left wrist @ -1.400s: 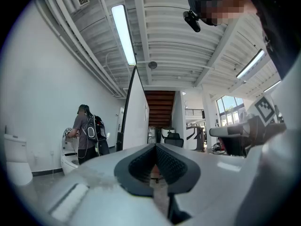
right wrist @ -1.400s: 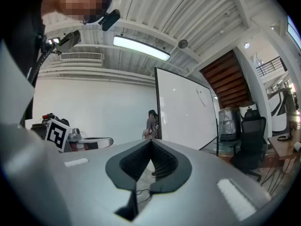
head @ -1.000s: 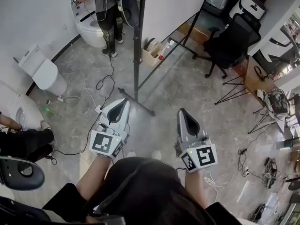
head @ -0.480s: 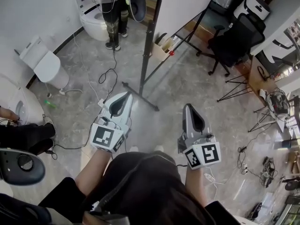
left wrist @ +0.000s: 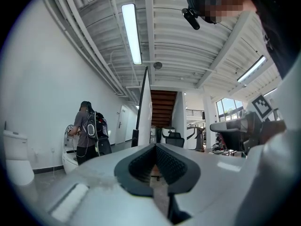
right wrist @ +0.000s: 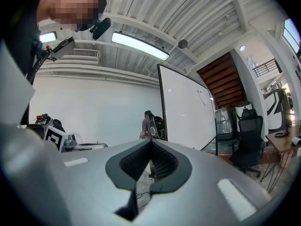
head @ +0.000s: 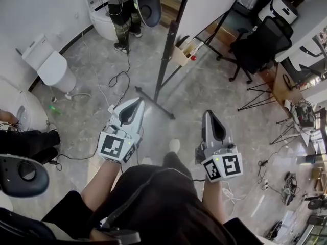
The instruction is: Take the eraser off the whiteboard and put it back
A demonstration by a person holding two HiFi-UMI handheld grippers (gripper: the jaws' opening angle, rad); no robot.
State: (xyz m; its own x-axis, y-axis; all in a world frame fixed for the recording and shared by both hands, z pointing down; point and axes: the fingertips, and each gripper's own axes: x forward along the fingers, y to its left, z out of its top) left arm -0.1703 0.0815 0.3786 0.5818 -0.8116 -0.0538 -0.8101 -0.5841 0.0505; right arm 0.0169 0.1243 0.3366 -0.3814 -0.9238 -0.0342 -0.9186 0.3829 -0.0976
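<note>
The whiteboard (head: 209, 4) stands ahead on a black stand (head: 170, 47), with a small tray (head: 183, 51) of items at its lower edge; I cannot pick out the eraser. The right gripper view shows the board's white face (right wrist: 186, 112), and the left gripper view shows it edge-on (left wrist: 145, 112). My left gripper (head: 138, 101) and right gripper (head: 208, 112) are held level side by side, short of the stand. Both are shut and empty: in each gripper's own view the left gripper's (left wrist: 154, 146) and the right gripper's (right wrist: 150, 141) pads meet with nothing between them.
The stand's foot bar (head: 153, 102) lies on the floor just ahead of the left gripper. Cables (head: 117, 80) trail across the floor. A person (head: 122, 4) works at a toilet at the back left; another toilet (head: 48, 68) stands at left. A black office chair (head: 258, 45) is at right.
Both grippers have moved forward toward the whiteboard together. The stand and tray now sit closer and further right in the head view. The jaws stayed shut.
</note>
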